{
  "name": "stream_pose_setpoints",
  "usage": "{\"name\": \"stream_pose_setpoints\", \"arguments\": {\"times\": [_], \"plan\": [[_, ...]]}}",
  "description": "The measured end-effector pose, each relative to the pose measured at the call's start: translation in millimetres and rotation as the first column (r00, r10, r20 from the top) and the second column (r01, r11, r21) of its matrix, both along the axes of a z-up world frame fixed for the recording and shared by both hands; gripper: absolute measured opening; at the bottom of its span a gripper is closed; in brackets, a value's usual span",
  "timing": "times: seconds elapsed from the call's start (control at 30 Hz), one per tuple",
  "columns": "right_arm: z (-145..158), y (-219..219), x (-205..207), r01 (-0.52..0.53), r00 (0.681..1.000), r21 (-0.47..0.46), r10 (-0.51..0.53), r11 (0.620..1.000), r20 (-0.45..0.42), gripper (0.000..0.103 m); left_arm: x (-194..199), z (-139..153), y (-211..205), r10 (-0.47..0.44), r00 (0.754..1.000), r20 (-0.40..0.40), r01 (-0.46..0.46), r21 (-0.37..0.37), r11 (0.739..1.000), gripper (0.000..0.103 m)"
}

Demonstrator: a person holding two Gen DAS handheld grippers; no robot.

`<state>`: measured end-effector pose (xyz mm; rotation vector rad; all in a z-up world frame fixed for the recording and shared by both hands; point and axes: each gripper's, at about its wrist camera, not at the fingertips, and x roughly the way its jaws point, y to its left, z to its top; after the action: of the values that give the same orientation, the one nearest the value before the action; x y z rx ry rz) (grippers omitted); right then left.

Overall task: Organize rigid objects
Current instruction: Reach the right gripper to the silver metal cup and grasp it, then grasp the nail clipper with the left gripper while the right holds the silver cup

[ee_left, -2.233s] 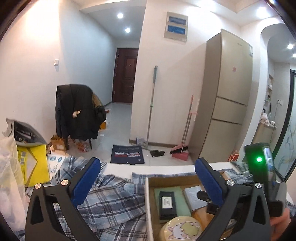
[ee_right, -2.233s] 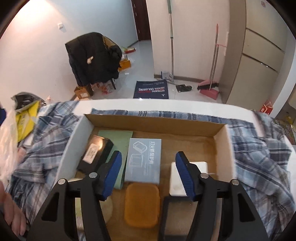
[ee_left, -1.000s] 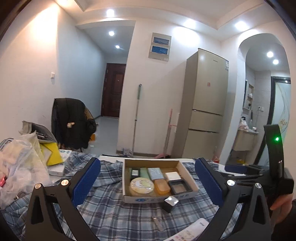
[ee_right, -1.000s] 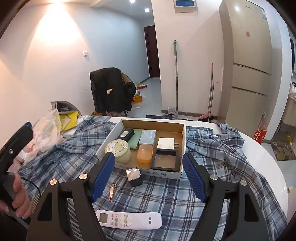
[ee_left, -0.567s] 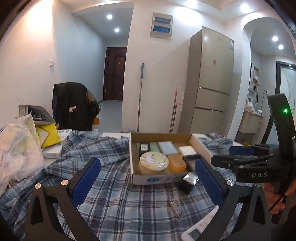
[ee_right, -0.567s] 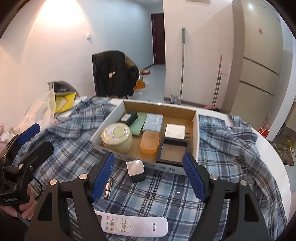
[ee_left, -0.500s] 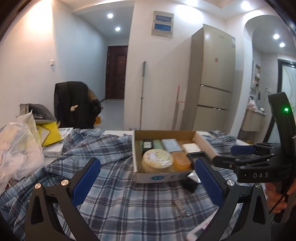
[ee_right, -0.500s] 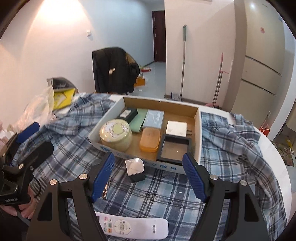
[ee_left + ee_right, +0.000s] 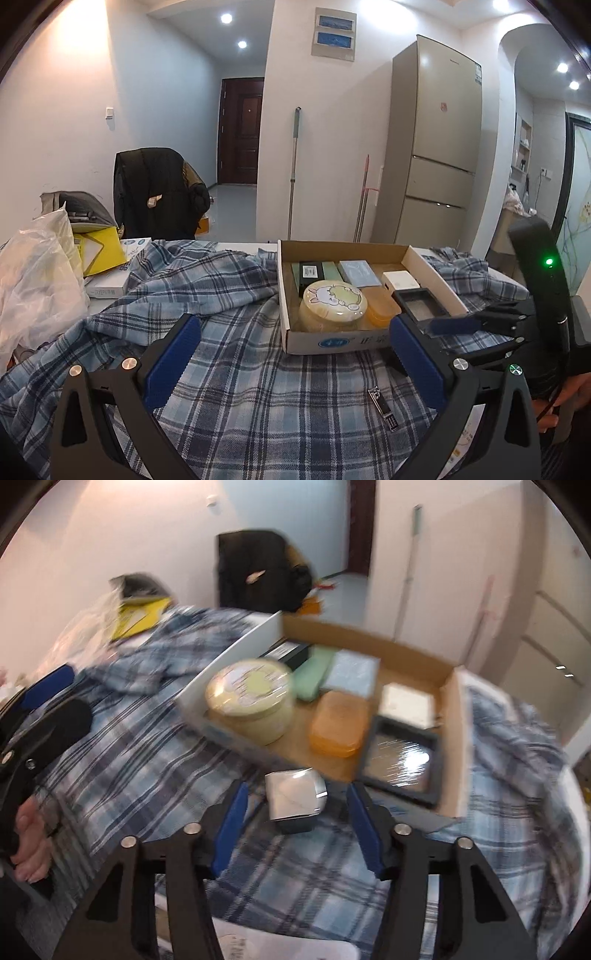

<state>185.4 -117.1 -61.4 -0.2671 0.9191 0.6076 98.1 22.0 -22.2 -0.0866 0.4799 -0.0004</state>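
Note:
A cardboard box (image 9: pixel 436 271) (image 9: pixel 452 738) sits on a plaid cloth and holds a round yellow tin (image 9: pixel 334 301) (image 9: pixel 253 694), an orange case (image 9: pixel 338 725), a black tray (image 9: pixel 400 762) and several flat boxes. A small silver-topped black box (image 9: pixel 295 801) lies on the cloth in front of the cardboard box, between the fingers of my right gripper (image 9: pixel 297 829), which is open around it without touching. My left gripper (image 9: pixel 291 363) is open and empty above the cloth. A nail clipper (image 9: pixel 384 406) lies to its right. The right gripper also shows in the left wrist view (image 9: pixel 480 323).
A white remote (image 9: pixel 284 949) lies at the near edge. A plastic bag (image 9: pixel 33 280), yellow packet (image 9: pixel 98 249) and white box (image 9: pixel 110 282) crowd the table's left. A chair with a black coat (image 9: pixel 155 192), a fridge (image 9: pixel 432 147) and brooms stand beyond.
My right gripper has dropped and moved forward to straddle the silver-topped box, its jaws narrower. My left gripper has shifted slightly, so the box appears further right. Both stay empty.

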Motion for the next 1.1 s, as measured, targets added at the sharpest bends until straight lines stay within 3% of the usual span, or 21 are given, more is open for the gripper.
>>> {"name": "stream_pose_setpoints", "arguments": {"times": [0.13, 0.3, 0.63, 0.9, 1.1], "plan": [[-6.3, 2.3, 3.7, 0.008, 1.000, -0.017, -0.007, 1.000, 0.012, 0.043, 1.7, -1.1, 3.4, -0.001, 1.000, -0.010, 0.001, -0.018, 1.000, 0.103], [-13.4, -0.1, 9.2, 0.026, 1.000, -0.026, -0.026, 0.999, -0.011, 0.030, 4.4, -3.2, 3.4, -0.003, 1.000, -0.028, 0.003, -0.021, 1.000, 0.103], [9.9, -38.0, -12.5, 0.070, 0.997, -0.020, -0.069, 0.997, 0.039, 0.030, 4.4, -3.3, 3.3, 0.002, 1.000, -0.022, -0.002, -0.016, 1.000, 0.103], [-10.2, -76.6, -8.0, 0.168, 0.985, -0.037, -0.169, 0.985, -0.022, 0.030, 2.3, -2.7, 0.4, -0.004, 1.000, -0.014, 0.004, 0.008, 1.000, 0.103], [-14.2, -76.2, -6.5, 0.168, 0.985, -0.040, -0.169, 0.985, -0.021, 0.030, 2.9, -3.3, 0.1, -0.004, 1.000, -0.019, 0.004, 0.006, 1.000, 0.103]]}}
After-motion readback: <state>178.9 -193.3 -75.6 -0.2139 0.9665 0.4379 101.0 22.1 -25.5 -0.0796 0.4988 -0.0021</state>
